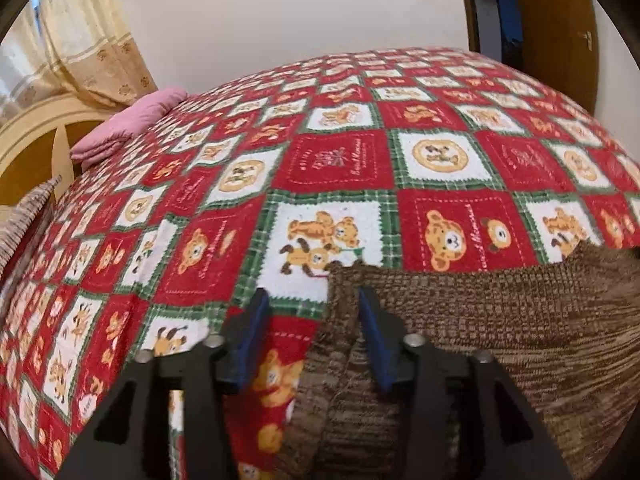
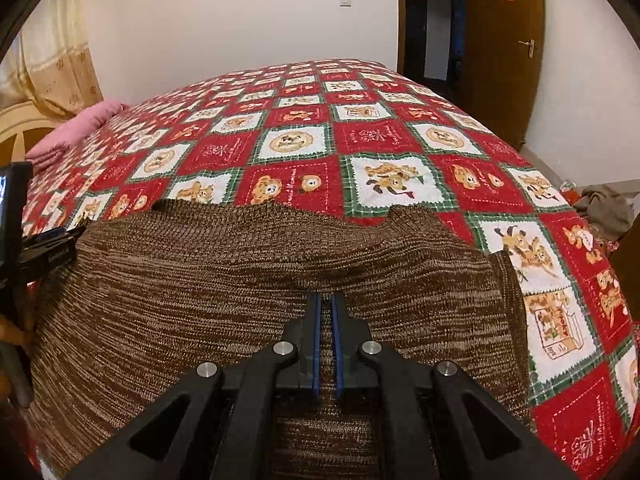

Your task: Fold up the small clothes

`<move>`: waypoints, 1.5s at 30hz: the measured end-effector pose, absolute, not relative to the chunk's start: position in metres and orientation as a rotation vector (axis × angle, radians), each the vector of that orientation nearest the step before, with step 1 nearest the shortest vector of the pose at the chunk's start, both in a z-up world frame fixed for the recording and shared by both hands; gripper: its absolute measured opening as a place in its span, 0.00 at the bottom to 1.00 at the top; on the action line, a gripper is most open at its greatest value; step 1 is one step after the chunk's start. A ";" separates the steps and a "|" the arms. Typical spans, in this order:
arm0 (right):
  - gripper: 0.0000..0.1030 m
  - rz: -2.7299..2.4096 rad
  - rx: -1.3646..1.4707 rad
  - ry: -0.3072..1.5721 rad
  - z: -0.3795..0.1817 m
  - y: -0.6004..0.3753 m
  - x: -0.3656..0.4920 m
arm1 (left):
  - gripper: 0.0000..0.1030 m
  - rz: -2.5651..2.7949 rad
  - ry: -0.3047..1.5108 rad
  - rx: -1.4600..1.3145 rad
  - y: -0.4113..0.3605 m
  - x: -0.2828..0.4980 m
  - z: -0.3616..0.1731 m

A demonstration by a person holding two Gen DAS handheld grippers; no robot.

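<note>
Left wrist view: I found my left gripper with its jaws standing apart, nothing pressed between the pads. The folded left edge of the brown knit garment ran up between the fingers; the right pad lay against it, the left pad sat clear over the teddy-bear bedspread. The garment lay on the near part of the bed, lower right in this view.

Right wrist view: I noted my right gripper with its jaws nearly together, only a thin slit between the pads. Whether a pinch of knit sat at the tips I could not tell. The garment spread wide beneath it, its far edge wavy and uneven.

Assessment: I judged the knit soft, limp and fairly light, stretchy, likely to sag and drag on the fleecy bedspread. Corners and ribbed edges offered the soundest hold.
</note>
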State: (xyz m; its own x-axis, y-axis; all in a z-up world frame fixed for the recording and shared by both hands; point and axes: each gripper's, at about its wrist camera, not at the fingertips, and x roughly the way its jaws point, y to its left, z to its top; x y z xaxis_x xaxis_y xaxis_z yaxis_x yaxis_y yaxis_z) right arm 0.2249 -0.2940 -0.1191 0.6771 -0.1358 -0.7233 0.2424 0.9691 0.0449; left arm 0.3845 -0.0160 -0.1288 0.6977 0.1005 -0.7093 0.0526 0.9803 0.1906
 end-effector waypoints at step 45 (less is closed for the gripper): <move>0.05 0.055 0.229 0.745 -0.134 -0.171 0.097 | 0.94 -0.048 0.807 -0.248 0.075 0.165 -0.110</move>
State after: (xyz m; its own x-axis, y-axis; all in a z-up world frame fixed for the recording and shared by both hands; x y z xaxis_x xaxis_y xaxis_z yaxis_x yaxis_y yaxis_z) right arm 0.0969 -0.1707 -0.1338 0.7348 0.1309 -0.6655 0.0310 0.9737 0.2258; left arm 0.1646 0.0749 -0.1104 0.6922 -0.1365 -0.7087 -0.0523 0.9699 -0.2379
